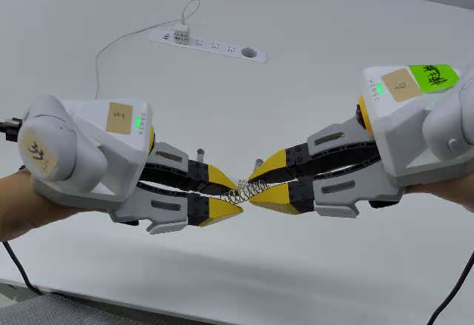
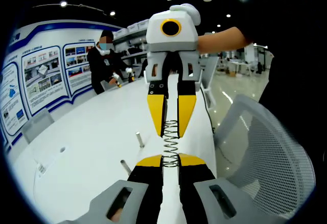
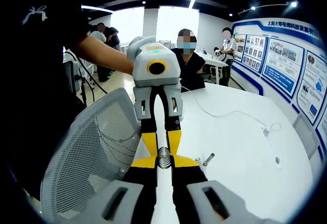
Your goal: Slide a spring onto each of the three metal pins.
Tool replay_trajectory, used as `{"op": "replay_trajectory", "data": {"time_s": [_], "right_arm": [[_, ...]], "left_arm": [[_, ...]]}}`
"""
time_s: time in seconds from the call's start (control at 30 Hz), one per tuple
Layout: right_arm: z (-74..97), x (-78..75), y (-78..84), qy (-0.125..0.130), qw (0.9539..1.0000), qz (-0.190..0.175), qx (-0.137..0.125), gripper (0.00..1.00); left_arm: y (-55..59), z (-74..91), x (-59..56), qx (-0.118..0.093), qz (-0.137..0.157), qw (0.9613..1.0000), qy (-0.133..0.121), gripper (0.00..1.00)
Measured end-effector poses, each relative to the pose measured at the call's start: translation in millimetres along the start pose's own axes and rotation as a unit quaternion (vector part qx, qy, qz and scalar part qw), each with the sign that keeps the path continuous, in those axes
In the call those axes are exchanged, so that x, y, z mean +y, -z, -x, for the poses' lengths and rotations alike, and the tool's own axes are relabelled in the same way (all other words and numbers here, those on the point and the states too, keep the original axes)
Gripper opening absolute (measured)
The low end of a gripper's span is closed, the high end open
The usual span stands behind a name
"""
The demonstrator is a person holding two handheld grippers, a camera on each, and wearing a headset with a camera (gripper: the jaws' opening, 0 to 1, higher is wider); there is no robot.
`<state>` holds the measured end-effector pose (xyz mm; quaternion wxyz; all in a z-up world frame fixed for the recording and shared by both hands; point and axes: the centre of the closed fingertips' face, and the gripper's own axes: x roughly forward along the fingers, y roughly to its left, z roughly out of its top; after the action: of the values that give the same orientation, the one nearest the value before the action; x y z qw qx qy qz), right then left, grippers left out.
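My left tool (image 1: 238,198) and right tool (image 1: 252,189) meet mid-frame above the counter (image 1: 296,95), each clamped on an end of one spring (image 1: 246,190). Two pins (image 2: 139,139), lower left in the left gripper view, stand bare; I judge nothing threaded yet.

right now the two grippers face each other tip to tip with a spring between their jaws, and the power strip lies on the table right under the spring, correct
Not quite. The power strip lies at the far side of the table, well beyond the grippers, not under the spring; the head view shows it. The rest holds: the left gripper and right gripper face tip to tip with the spring between their jaws.
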<state>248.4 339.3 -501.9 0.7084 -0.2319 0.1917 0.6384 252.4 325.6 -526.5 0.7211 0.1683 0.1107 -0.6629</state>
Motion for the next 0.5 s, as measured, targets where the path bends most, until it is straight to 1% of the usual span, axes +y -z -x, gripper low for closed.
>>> {"op": "replay_trajectory", "data": {"time_s": [0.17, 0.23, 0.3, 0.37, 0.5], "right_arm": [[1.2, -1.4, -6.6, 0.003, 0.9996, -0.015, -0.022, 0.1], [1.1, -1.8, -6.7, 0.004, 0.9996, -0.015, -0.022, 0.1], [0.8, -2.1, -9.2, 0.003, 0.9994, -0.019, -0.029, 0.1], [0.7, -2.0, -16.6, 0.0, 0.9984, -0.03, -0.048, 0.1], [-1.7, -2.3, -22.8, -0.001, 0.9978, -0.032, -0.058, 0.1]], "left_arm": [[-3.3, 0.9, 1.6, -0.008, 0.0, 1.0, -0.005, 0.09], [-3.6, 0.7, 1.8, -0.007, -0.001, 1.0, -0.006, 0.09], [-3.7, 0.1, 1.8, -0.008, -0.001, 1.0, -0.006, 0.09], [-5.2, -1.1, 1.6, -0.011, 0.001, 0.9999, -0.007, 0.09], [-8.0, -4.6, 1.7, -0.012, 0.0, 0.9999, -0.009, 0.09]]}}
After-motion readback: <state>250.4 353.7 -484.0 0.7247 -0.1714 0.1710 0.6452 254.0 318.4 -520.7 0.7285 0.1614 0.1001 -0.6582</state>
